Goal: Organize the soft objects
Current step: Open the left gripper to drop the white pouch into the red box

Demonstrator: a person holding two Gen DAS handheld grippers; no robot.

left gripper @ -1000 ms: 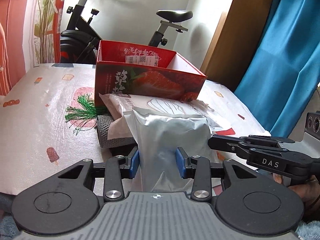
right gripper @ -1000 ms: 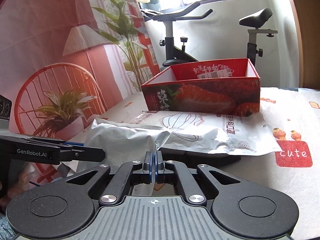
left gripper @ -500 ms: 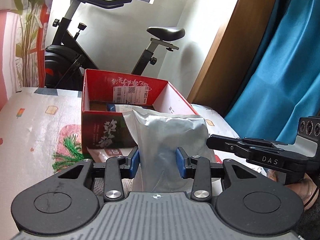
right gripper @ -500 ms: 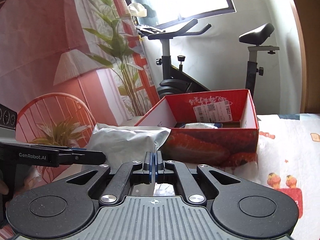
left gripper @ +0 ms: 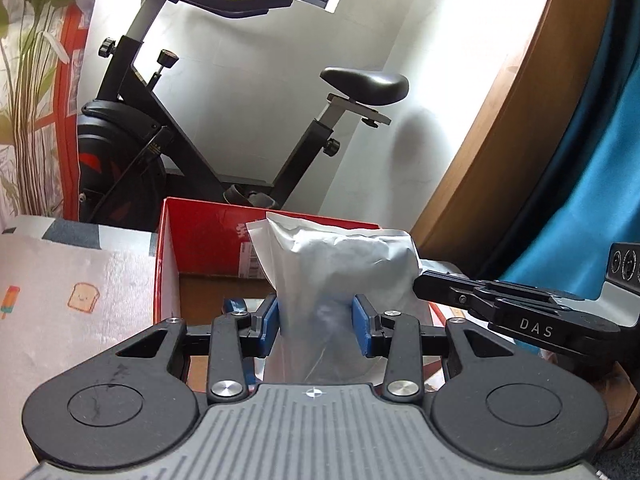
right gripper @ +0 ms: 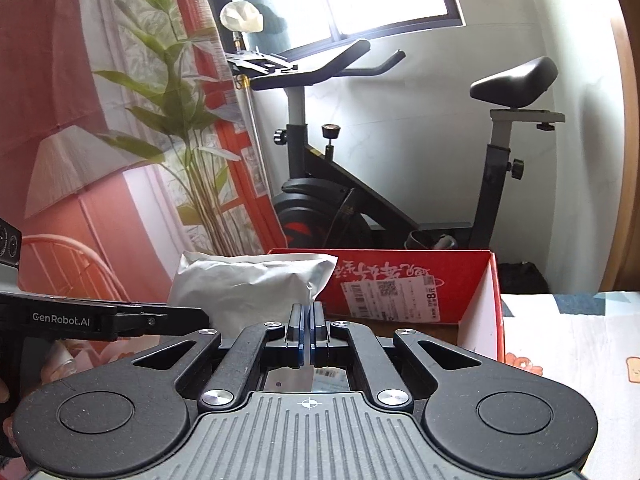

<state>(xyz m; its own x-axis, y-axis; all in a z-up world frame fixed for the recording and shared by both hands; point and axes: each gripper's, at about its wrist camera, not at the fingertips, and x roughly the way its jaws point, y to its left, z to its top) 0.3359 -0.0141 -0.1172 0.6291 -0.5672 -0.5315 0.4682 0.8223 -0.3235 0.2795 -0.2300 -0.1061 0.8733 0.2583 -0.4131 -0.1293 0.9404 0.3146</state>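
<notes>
Since a second ago both grippers have carried the silver pouch (left gripper: 340, 268) up off the patterned tablecloth (left gripper: 72, 280) and forward, so that it now hangs over the open red box (left gripper: 208, 236) instead of lying in front of it. The white printed bag and the grey object that lay beneath it have dropped out of sight.

Seen from the left wrist, the left gripper (left gripper: 316, 322) has its blue pads (left gripper: 271, 322) partly apart and pressed against the two flanks of the pouch's lower body, which bulges above them and narrows between them. The pouch's sealed top edge stands upright, in front of the box's far wall. To the right, the right gripper (left gripper: 424, 286) reaches in with its tip at the pouch's side.

From the right wrist, the right gripper (right gripper: 307, 330) has its fingers (right gripper: 295, 330) drawn together on a thin edge of the pouch (right gripper: 248, 280); a sliver of foil seems to run between the pads, though the contact is hard to see. The left gripper (right gripper: 200, 316) comes in from the left, against the pouch's other side. The box's (right gripper: 484, 304) inner wall carries a white shipping label (right gripper: 390, 296). An exercise bike (right gripper: 360, 184) stands behind the table.
</notes>
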